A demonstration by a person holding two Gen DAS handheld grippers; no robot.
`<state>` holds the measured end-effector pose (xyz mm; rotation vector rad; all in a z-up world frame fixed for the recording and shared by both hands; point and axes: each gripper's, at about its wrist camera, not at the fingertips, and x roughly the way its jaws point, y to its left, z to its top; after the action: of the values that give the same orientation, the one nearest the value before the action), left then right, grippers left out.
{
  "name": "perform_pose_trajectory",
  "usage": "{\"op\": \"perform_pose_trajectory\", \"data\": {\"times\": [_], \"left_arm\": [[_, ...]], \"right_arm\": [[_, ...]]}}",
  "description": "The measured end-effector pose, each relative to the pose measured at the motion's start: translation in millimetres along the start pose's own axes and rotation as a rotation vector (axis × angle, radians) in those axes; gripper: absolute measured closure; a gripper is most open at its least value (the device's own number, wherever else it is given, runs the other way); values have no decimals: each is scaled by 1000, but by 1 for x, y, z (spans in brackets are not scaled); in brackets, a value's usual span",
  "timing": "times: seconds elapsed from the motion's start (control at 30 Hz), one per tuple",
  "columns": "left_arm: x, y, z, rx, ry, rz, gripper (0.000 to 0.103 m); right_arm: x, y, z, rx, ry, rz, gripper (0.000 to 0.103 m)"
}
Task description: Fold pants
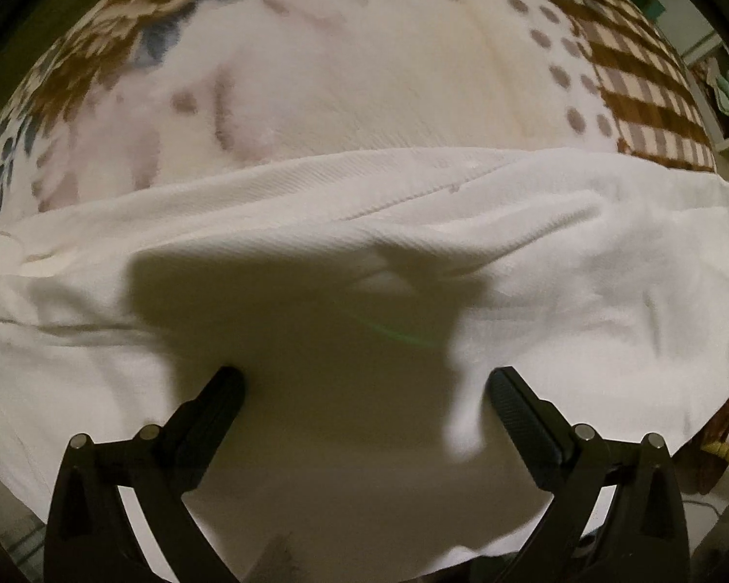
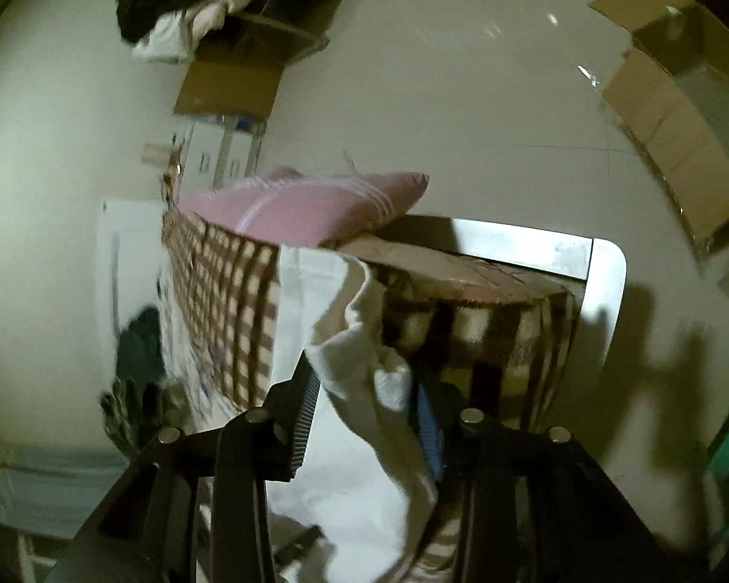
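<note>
step: pants [image 1: 364, 223] edge lifted for a fold
right gripper [image 2: 364, 418]: jaws pinching pants
left gripper [image 1: 364, 388]: jaws spread, empty
next: second grip needed

The white twill pants [image 1: 364, 252] lie spread across the near part of the floral-and-checked blanket [image 1: 364, 73], whose checked border runs along the right. The black left gripper [image 1: 364, 388] hangs over them — fingers apart. In the right wrist view a fold of the pants sits between the black right gripper [image 2: 364, 388] fingers — beyond it, the pink striped cushion [image 2: 306, 204] lies on the blanket, with brown cardboard boxes [image 2: 675, 136] on the floor behind.
</note>
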<state>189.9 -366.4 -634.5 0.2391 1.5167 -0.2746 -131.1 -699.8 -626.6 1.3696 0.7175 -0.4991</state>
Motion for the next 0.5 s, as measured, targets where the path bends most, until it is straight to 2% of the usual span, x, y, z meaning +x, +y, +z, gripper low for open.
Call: {"op": "perform_pose_trajectory", "data": {"times": [0.07, 0.1, 0.17, 0.23, 0.37, 0.5], "left_arm": [[-8, 20, -8, -6, 2, -3, 0], [-8, 18, -9, -8, 6, -3, 0], [-5, 22, 2, -8, 22, -3, 0], [-3, 20, 6, -9, 35, -2, 0], [2, 24, 26, -14, 54, 2, 0], [-1, 34, 35, -10, 59, 1, 0]], "right_arm": [[15, -6, 3, -17, 35, -56, 60], [19, -9, 4, -10, 43, -54, 60], [17, -5, 6, -11, 11, -10, 60], [7, 12, 4, -74, -34, 11, 60], [8, 19, 0, -100, -25, 45, 60], [16, 26, -10, -194, -18, -118, 60]]}}
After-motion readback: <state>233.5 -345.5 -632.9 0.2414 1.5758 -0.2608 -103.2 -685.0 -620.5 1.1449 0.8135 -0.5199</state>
